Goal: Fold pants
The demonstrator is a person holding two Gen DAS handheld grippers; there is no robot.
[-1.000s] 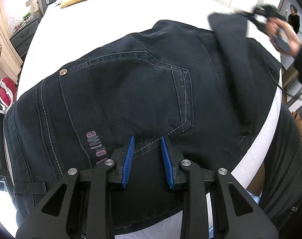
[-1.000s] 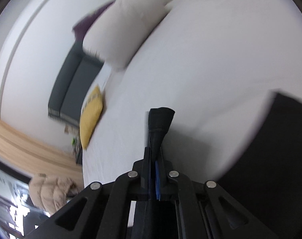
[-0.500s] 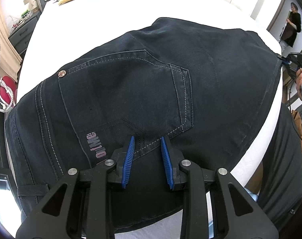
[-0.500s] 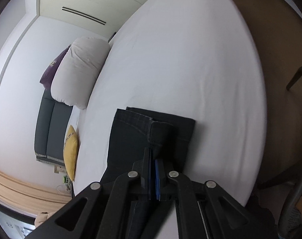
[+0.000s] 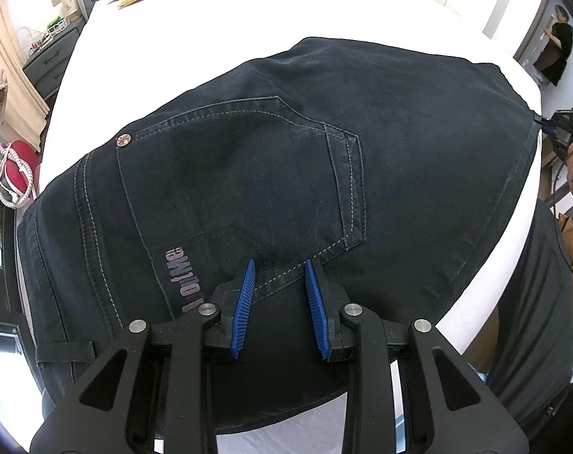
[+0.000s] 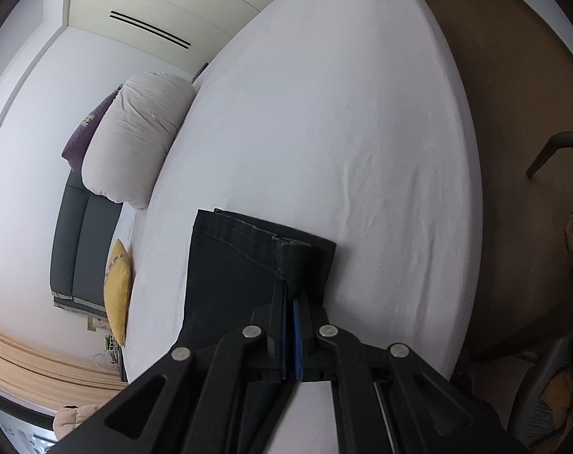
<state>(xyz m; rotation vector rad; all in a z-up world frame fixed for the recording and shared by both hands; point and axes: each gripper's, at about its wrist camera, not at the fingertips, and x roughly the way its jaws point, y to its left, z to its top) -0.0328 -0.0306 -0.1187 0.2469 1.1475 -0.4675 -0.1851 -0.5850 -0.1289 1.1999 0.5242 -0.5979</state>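
Dark pants (image 5: 271,159) lie flat on the white bed (image 6: 343,113), pinkish pocket lettering unreadable. The left gripper (image 5: 280,270) hovers over them, fingers apart; the right gripper (image 6: 291,295) pinches their hem.

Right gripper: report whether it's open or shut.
Shut on the pants: the right gripper has a fabric edge pinched between its closed jaws.

Bright, even daylight, sharp focus, strong fisheye bending and dark vignetted corners.
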